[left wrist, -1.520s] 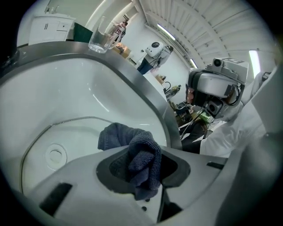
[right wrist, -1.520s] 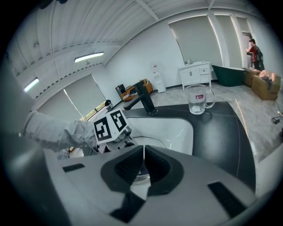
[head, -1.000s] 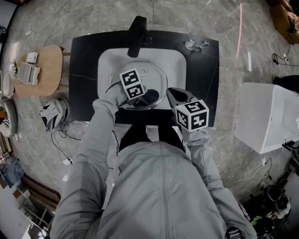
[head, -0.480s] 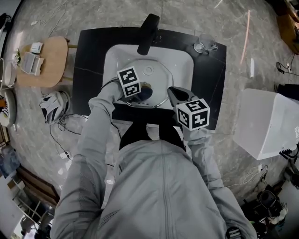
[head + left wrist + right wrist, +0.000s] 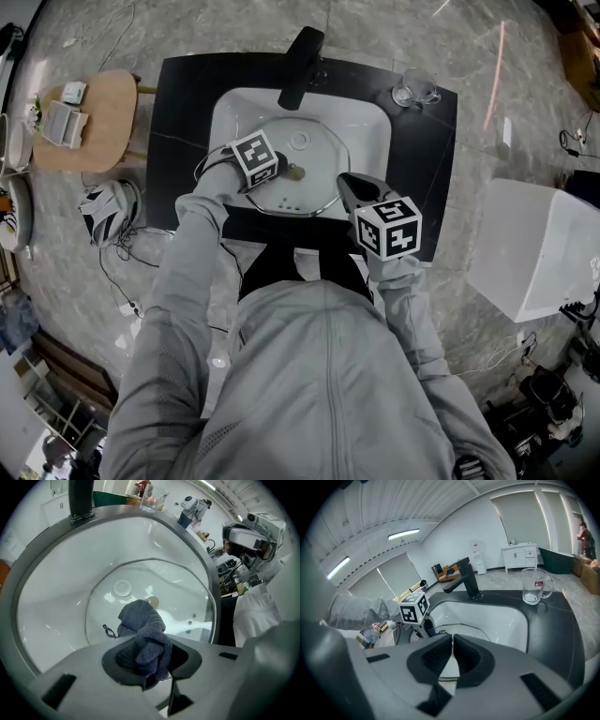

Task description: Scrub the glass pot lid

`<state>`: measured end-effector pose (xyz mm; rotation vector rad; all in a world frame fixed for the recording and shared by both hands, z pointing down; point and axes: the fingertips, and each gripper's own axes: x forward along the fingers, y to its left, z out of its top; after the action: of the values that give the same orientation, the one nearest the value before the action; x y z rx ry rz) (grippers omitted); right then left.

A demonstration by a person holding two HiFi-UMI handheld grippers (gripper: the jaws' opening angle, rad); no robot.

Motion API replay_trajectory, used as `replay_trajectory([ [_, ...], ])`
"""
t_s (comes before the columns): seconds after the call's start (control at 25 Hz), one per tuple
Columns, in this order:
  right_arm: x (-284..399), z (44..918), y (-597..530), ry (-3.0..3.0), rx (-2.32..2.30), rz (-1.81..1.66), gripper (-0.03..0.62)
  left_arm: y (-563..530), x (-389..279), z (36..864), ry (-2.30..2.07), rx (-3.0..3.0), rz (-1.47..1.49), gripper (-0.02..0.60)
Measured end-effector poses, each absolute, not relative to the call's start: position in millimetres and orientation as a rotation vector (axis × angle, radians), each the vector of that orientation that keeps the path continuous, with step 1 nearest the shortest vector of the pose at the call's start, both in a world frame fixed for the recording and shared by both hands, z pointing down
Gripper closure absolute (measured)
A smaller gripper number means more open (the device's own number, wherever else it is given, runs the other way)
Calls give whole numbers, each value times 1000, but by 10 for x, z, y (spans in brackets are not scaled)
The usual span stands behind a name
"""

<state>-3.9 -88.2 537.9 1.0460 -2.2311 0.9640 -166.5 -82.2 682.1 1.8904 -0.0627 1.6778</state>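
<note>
The glass pot lid [image 5: 314,192] lies in the white sink basin [image 5: 366,122], its small knob [image 5: 296,172] showing. My left gripper [image 5: 278,169] is shut on a dark blue cloth [image 5: 140,623] and presses it on the lid [image 5: 187,588] just left of the knob. In the right gripper view the left gripper [image 5: 429,629] reaches down into the basin. My right gripper [image 5: 345,184] sits at the lid's front right rim. Its jaws [image 5: 452,641] are closed together and seem to pinch that rim.
A black faucet [image 5: 300,54] overhangs the basin's far side. A glass mug [image 5: 412,91] stands on the black counter [image 5: 178,112] at the back right. A round wooden stool [image 5: 89,127] with small boxes is at the left, a white box [image 5: 534,244] at the right.
The left gripper has slid the cloth from the lid's middle toward its left side, uncovering the knob. The right gripper has stayed at the lid's rim.
</note>
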Motion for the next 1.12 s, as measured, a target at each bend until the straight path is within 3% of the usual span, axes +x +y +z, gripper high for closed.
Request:
replay_trajectory([
  [0.68,73,5382,-838,-2221,1072,970,563,-387,-1388,6657,208,1822,1594,469],
  [1.12,185,5364,-878,-2220,1081,979,563,1,-925,6313,483,1805,1300,469],
])
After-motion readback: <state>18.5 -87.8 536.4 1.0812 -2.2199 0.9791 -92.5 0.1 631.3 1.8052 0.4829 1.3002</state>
